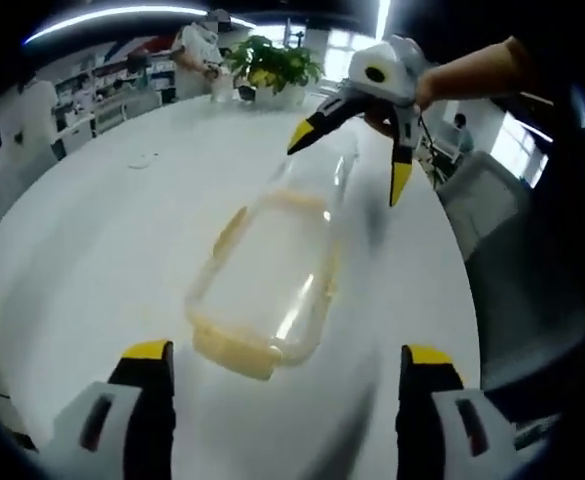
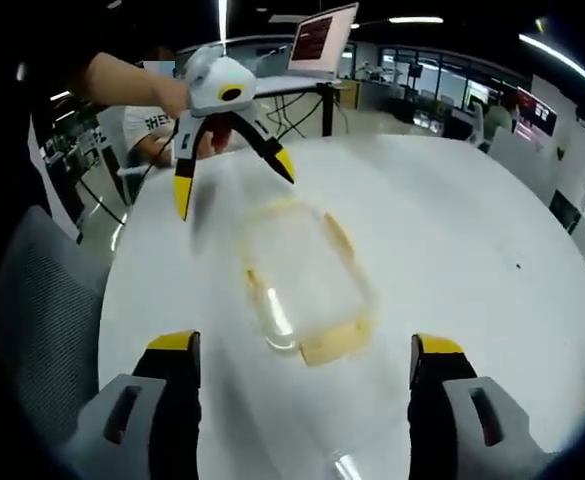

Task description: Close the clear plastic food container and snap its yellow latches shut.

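Observation:
A clear plastic food container [image 1: 272, 280] with pale yellow latches lies on the white round table [image 1: 102, 230], blurred; I cannot tell if its lid is seated. One yellow latch [image 1: 234, 352] at its near end sticks outward. My left gripper [image 1: 287, 352] stands open just short of that end, holding nothing. My right gripper [image 1: 351, 158] hangs open above the container's far end, held by a hand. In the right gripper view the container [image 2: 302, 270] lies ahead of my open right gripper [image 2: 304, 343], with a latch [image 2: 334, 345] facing it. The left gripper [image 2: 234, 180] hovers open beyond.
A potted plant [image 1: 272, 70] stands at the table's far edge, with a person [image 1: 202, 45] behind it. Grey chairs [image 1: 482, 200] [image 2: 42, 290] flank the table. A laptop [image 2: 322, 40] sits on a desk beyond. A small clear object [image 2: 342, 465] lies near my right jaws.

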A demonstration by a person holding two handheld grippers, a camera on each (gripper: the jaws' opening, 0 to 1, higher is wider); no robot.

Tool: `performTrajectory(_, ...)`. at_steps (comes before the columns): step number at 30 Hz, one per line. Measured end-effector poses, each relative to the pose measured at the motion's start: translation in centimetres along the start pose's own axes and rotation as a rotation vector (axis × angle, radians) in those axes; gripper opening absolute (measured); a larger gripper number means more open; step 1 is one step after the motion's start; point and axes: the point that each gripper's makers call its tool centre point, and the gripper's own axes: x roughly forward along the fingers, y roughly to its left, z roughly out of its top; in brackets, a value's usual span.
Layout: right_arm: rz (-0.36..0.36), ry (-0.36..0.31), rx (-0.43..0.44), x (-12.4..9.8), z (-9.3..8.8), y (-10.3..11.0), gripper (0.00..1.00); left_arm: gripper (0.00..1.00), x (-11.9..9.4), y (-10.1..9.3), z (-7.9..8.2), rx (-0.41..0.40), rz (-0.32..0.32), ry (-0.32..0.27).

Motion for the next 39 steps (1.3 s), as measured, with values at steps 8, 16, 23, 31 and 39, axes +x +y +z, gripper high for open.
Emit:
performTrajectory(8, 0.029, 0.054, -0.057, 1.0, -0.6, -0.6, 0.79, 0.81, 0.5, 0.6, -0.3, 0.062, -0.024, 0.046)
performTrajectory(16, 0.060, 0.097, -0.070, 1.5, -1.3, -1.4, 0.73, 0.75, 1.2, 1.5, -1.0, 0.167, -0.038, 0.105)
performTrajectory(23, 0.083, 0.123, -0.096, 2.2, -1.6, -1.1, 0.71, 0.66, 1.5, 1.7, -1.4, 0.179, -0.062, 0.129)
performTrajectory(31, 0.104, 0.172, -0.163, 2.8, -2.0, -1.5, 0.60, 0.57, 1.7, 1.9, -1.4, 0.188, -0.075, 0.145)
performTrajectory(39, 0.100, 0.194, -0.206, 3.0, -1.8, -2.0, 0.52, 0.52, 1.9, 2.3, -1.5, 0.231, -0.066, 0.165)
